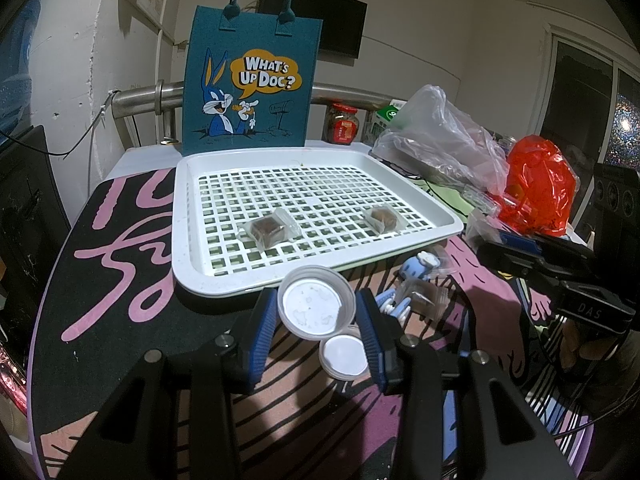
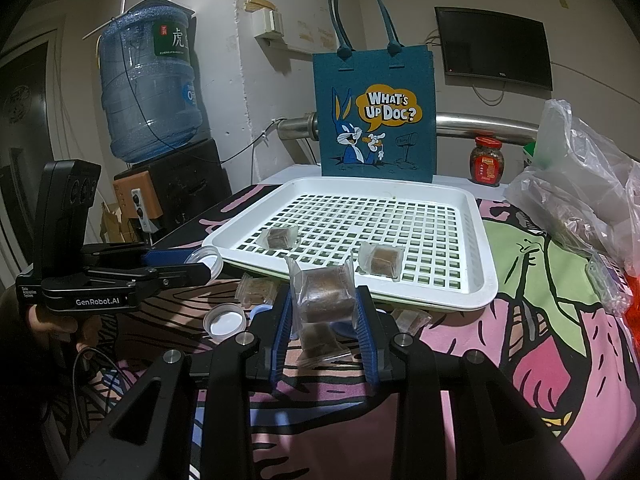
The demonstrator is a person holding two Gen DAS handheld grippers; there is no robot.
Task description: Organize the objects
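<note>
White tray (image 2: 472,280) is lying just ahead of both grippers, the right gripper (image 2: 325,312) pinching a wrapped cake (image 2: 324,292), the left gripper (image 1: 316,308) gripping a clear cup (image 1: 316,306).

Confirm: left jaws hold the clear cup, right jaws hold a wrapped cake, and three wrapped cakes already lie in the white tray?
Not quite: only two wrapped cakes lie in the white tray, as the right wrist view shows. The rest stands.
</note>
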